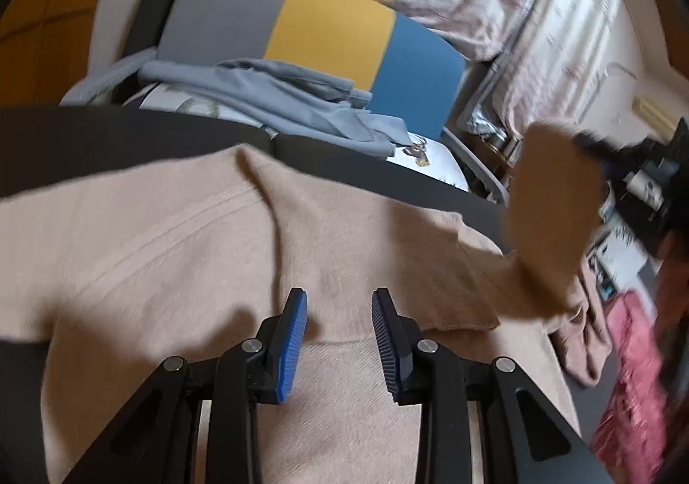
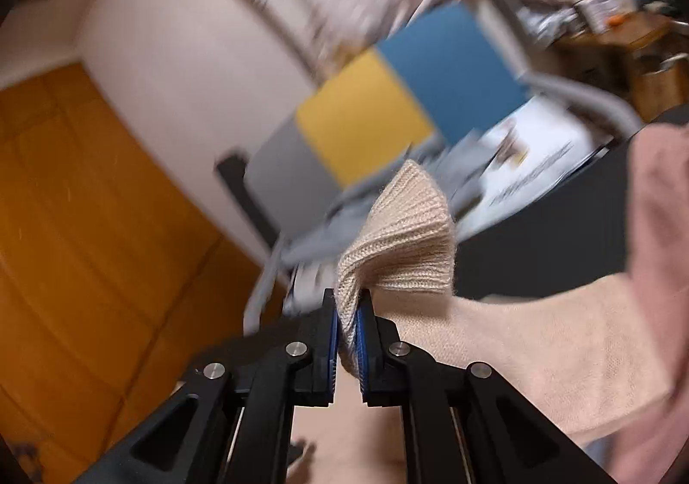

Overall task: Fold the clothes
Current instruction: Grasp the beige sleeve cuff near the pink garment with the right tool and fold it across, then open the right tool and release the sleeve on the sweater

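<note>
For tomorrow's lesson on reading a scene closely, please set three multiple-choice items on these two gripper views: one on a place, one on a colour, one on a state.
1. Where does the grey garment lie?
A. on the chair seat behind the dark table
B. on the floor
C. under the beige sweater

2. Which colours make up the chair back?
A. red, white, black
B. grey, yellow, blue
C. green, orange, purple

3. What is the right gripper doing?
A. open above bare table
B. shut on the ribbed cuff of the beige sweater
C. shut on a sheet of paper

Answers:
1 A, the grey cloth is heaped beyond the dark table edge, in front of the chair back.
2 B, three panels stand side by side.
3 B, knit cloth fans out from between its closed pads, while the left gripper is open above the sweater.
</note>
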`<state>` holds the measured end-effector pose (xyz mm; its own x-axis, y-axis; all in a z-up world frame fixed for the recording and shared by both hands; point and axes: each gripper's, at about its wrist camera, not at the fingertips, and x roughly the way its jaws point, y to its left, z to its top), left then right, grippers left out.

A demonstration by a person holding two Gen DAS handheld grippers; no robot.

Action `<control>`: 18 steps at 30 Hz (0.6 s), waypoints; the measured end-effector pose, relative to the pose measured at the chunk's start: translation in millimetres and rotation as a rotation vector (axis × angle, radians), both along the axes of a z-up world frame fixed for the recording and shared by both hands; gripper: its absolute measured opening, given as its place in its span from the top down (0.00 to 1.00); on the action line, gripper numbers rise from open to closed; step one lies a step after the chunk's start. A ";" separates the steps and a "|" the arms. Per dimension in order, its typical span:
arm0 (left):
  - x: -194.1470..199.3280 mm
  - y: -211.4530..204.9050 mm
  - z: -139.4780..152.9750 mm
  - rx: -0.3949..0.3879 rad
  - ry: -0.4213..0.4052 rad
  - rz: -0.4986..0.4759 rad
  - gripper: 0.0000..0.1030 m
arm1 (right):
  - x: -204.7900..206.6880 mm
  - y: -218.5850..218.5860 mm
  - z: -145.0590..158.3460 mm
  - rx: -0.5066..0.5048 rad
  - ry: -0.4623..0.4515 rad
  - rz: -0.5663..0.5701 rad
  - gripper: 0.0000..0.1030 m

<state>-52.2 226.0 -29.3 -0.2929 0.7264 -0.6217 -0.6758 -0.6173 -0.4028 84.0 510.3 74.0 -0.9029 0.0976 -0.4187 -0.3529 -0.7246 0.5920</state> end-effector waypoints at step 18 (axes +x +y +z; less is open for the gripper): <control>1.1 -9.3 -37.7 0.021 -0.141 -0.004 0.70 | -25.0 -72.9 -122.6 0.047 -0.260 0.230 0.33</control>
<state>-51.1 216.7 -67.0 -0.2005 0.7409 -0.6410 -0.6138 -0.6050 -0.5072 59.0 437.4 -48.6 -0.7670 -0.0712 -0.6376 -0.3119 -0.8271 0.4675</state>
